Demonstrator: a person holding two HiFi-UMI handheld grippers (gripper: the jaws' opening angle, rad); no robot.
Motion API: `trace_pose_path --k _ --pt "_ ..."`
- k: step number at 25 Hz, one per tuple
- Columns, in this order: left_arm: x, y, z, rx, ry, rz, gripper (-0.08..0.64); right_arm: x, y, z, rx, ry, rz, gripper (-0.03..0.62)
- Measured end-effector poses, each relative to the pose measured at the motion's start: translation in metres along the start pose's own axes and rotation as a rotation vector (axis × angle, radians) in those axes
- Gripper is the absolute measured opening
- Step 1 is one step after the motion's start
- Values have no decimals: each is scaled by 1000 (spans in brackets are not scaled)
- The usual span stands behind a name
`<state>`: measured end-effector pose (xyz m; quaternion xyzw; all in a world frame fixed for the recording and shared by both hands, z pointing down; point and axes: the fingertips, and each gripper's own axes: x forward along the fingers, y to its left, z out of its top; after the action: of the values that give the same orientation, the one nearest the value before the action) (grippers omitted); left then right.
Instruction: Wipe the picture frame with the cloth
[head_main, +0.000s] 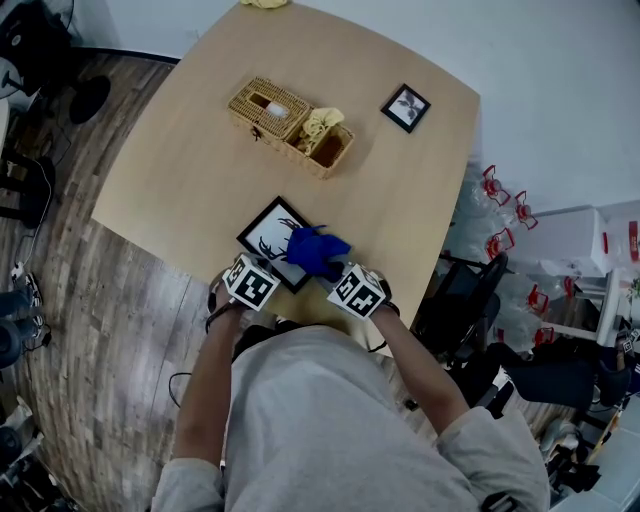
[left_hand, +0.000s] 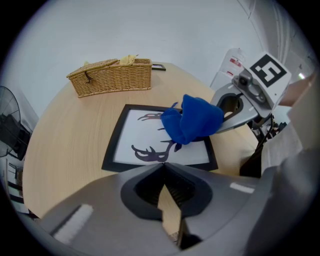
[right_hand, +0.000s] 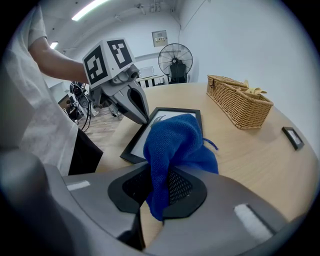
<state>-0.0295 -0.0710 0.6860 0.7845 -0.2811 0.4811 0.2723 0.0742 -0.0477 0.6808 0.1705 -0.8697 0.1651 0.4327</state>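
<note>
**Blue cloth on the frame's right end, both claws at the near edge**

The black rectangular picture frame with a white sheet and dark antler drawing (head_main: 268, 238) lies flat, face up, on the pale wooden counter (head_main: 180, 170). It sits close to the counter's 6 o'clock edge. In the head view it is turned diamond-wise, with its long axis running roughly from 10 o'clock to 4 o'clock. One corner points at the person.

The right claw (right_hand: 159, 172) is clamped on a bunched blue knitted cloth (right_hand: 175, 140). A fold of the cloth hangs down between the jaws. The rest of it rests on the frame's 3 o'clock end, covering part of the drawing.

The left claw (left_hand: 163, 172) has its jaws together at the tips with nothing between them. It sits right at the frame's near long edge; whether it presses on the frame cannot be told.

Bare wood lies open at 9 o'clock of the frame and up toward 12 o'clock. There a woven wicker basket (head_main: 290, 125) stands well apart. A small black-framed picture (head_main: 406, 107) lies at about 1 o'clock, near the counter's far right edge. At 6 o'clock, little counter is left between the frame and the edge.
</note>
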Motion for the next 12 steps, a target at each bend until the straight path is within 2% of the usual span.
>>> trace_pose_path --k 12 --pt "0 0 0 -4 2 8 53 3 11 3 8 -8 25 46"
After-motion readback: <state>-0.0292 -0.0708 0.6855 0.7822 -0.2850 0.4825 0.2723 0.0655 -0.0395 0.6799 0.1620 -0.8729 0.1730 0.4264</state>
